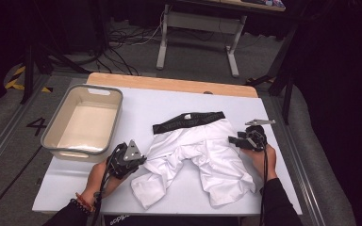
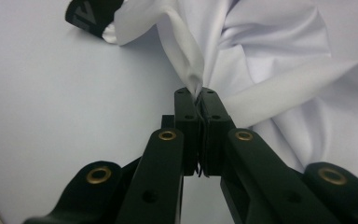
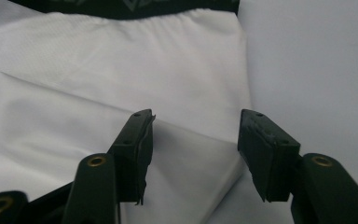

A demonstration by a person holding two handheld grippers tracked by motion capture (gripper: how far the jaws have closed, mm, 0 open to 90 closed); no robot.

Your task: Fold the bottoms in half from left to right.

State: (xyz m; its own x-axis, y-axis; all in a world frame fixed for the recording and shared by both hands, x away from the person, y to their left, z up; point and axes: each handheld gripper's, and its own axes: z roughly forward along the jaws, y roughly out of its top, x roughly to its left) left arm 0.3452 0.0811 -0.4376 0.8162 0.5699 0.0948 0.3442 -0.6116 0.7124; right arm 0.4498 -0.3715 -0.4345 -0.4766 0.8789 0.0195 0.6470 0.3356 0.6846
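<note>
High view: white shorts (image 1: 202, 155) lay beside the bin (image 1: 82, 122) on the counter (image 1: 169, 101). Your left gripper (image 2: 199, 95) clamped a limp, slippery fold; your right gripper (image 3: 193, 140) stood apart at their hem.

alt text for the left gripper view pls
The left gripper has its two black jaws shut on a pinched fold of the white shorts, which lie rumpled on the pale table. An end of the black waistband lies at the top left.
</note>
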